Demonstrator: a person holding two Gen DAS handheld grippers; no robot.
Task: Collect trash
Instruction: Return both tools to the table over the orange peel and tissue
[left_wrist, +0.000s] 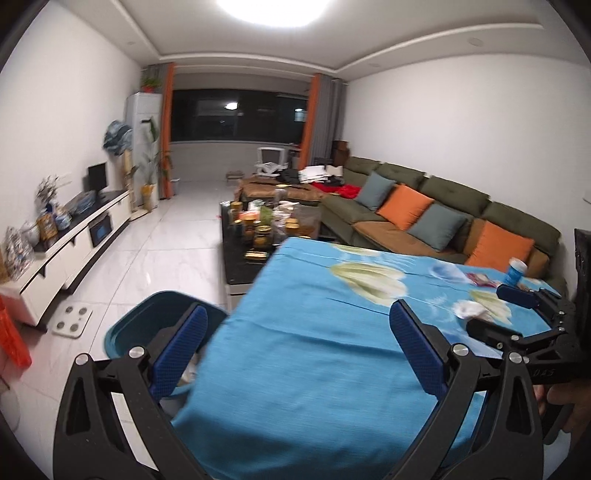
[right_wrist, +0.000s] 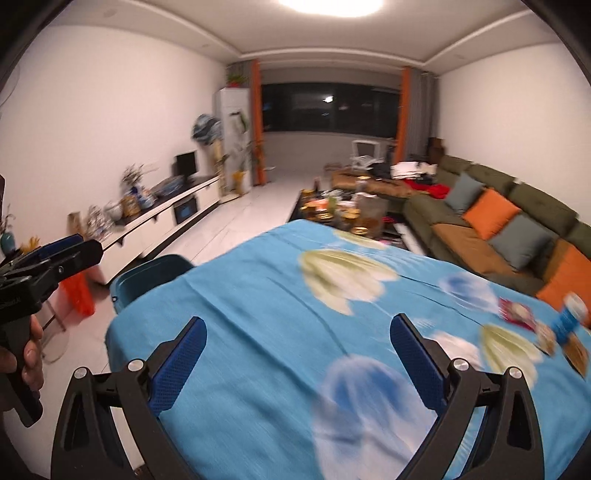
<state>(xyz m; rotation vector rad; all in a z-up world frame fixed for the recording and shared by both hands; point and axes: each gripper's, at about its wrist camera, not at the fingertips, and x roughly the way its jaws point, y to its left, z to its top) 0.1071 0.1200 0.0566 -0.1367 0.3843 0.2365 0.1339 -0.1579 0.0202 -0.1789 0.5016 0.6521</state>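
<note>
A table under a blue flowered cloth (left_wrist: 314, 350) fills the foreground. Off its left corner a teal bin (left_wrist: 147, 321) stands on the floor, with pale scraps showing inside. Litter lies at the table's right end: a crumpled white tissue (left_wrist: 469, 308), a red wrapper (left_wrist: 480, 278) and a blue paper cup (left_wrist: 515, 271). In the right wrist view the wrapper (right_wrist: 515, 312), the cup (right_wrist: 570, 317) and a brown packet (right_wrist: 576, 350) are blurred. My left gripper (left_wrist: 299, 332) is open over the cloth near the bin and holds nothing. My right gripper (right_wrist: 299, 339) is also open and holds nothing, and it reaches close to the tissue (left_wrist: 498, 314).
A green sofa (left_wrist: 443, 206) with orange and grey cushions runs along the right wall. Beyond the table stands a cluttered dark coffee table (left_wrist: 255, 236). A white TV cabinet (left_wrist: 74, 236) lines the left wall. On the tiles near the bin lie a bathroom scale (left_wrist: 72, 321) and an orange crate (left_wrist: 13, 343).
</note>
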